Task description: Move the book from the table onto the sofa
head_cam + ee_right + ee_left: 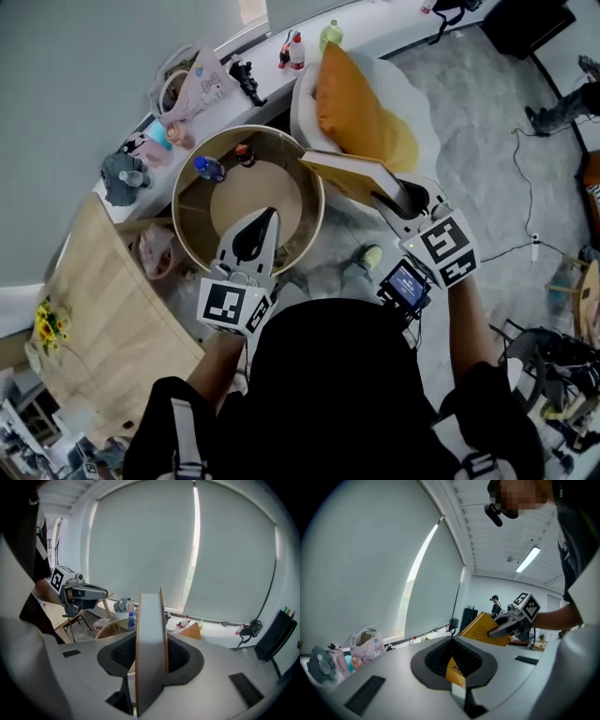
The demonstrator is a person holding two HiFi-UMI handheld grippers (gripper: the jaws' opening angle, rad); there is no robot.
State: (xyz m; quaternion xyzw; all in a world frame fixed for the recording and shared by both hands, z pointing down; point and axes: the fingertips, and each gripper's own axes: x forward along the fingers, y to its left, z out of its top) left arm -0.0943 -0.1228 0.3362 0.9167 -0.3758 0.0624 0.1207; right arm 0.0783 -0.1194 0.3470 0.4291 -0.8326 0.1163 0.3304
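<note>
Transfer is the step in hand: right tongs (386, 201) clamp the book (352, 171) aloft between round counter (315, 202) and sofa (412, 98), left tongs (265, 217) pinched together, empty; next it likely needs lowering onto the far cushion (361, 117)

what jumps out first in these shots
The yellow book, clamped edge-on in the right gripper, hangs in the air between the round table and the white sofa. Next comes the big orange cushion lying on that sofa. The left gripper hovers empty over the table.
</note>
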